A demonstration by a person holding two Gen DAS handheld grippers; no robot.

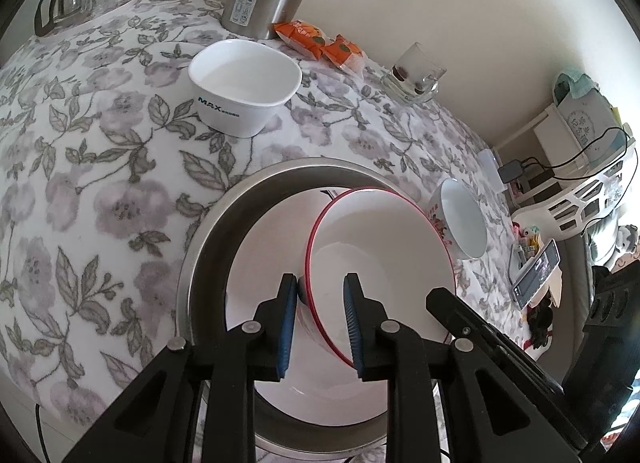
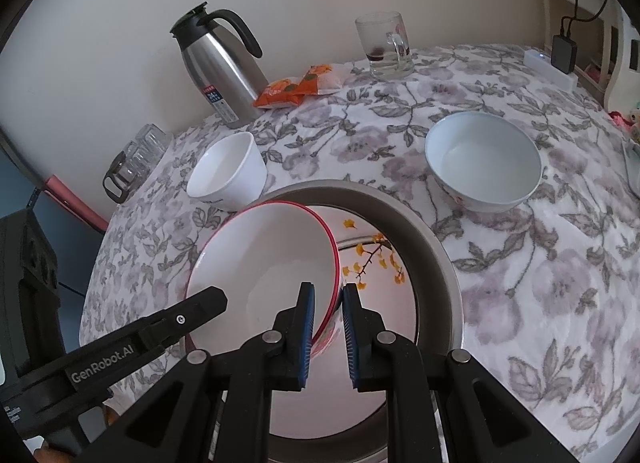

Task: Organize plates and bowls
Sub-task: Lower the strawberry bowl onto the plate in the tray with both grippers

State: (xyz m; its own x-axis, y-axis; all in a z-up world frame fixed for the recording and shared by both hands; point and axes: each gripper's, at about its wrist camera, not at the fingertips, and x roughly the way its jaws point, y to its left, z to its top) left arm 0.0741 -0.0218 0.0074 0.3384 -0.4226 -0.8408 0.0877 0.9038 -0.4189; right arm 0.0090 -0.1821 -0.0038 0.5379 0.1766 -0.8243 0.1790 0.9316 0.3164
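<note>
A white plate with a yellow-flower print (image 2: 376, 263) is already seated in the round steel basin (image 2: 436, 247), the red-rimmed white bowl (image 2: 264, 259) is held tilted over it, pinched at opposite rim edges by the left gripper (image 1: 320, 291) and right gripper (image 2: 328, 299), while the square white bowl (image 1: 244, 83) and blue-white bowl (image 2: 484, 159) are left out on the floral cloth.

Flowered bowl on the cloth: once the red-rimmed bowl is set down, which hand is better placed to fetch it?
Right. The flowered bowl lies on the right tool's side of the pan; the left tool would likely have to cross over.
</note>
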